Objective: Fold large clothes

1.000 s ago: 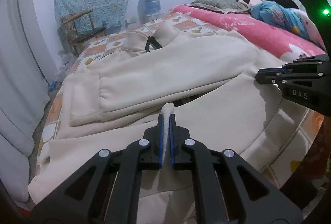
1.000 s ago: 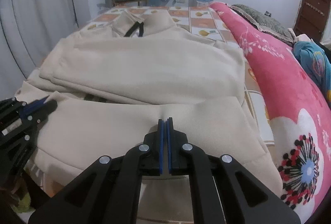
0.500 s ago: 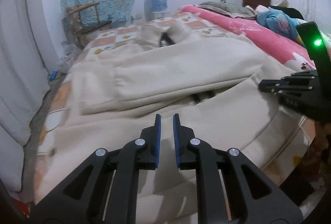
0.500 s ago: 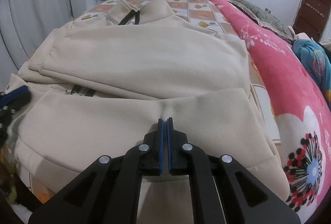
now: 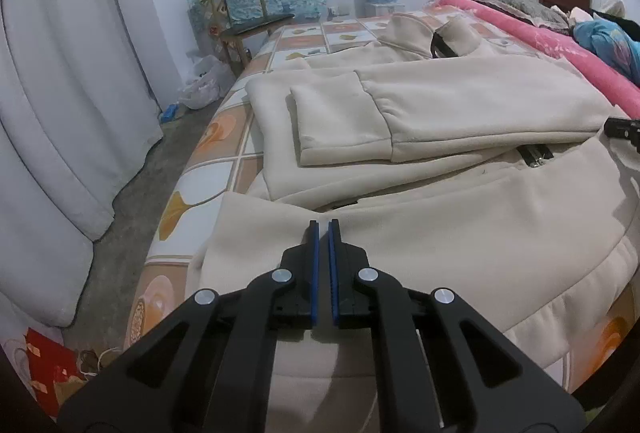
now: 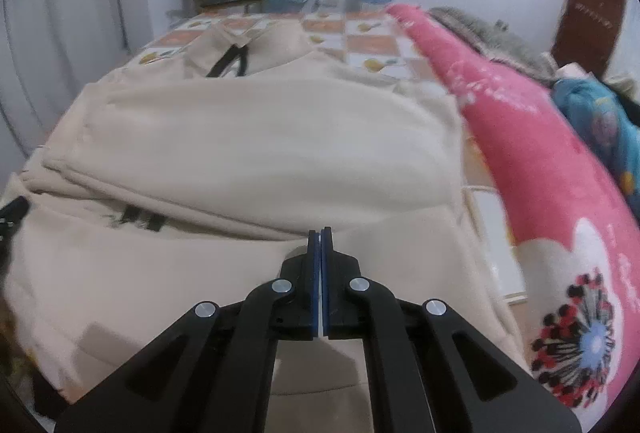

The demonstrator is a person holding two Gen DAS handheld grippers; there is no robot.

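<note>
Tiled-print bed (image 5: 240,137) — cream jacket (image 5: 460,101), pink blanket (image 6: 532,153)

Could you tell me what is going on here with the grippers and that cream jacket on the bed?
A person is folding a cream zip jacket spread on a bed, with a handheld gripper in each hand. The sleeves are already folded across the body. The right gripper is shut on the lower part of the jacket, pinching a thin fold. The left gripper is over the jacket's lower left part; its jaws have just been closing and are now nearly together, with no cloth visibly between them.
</note>
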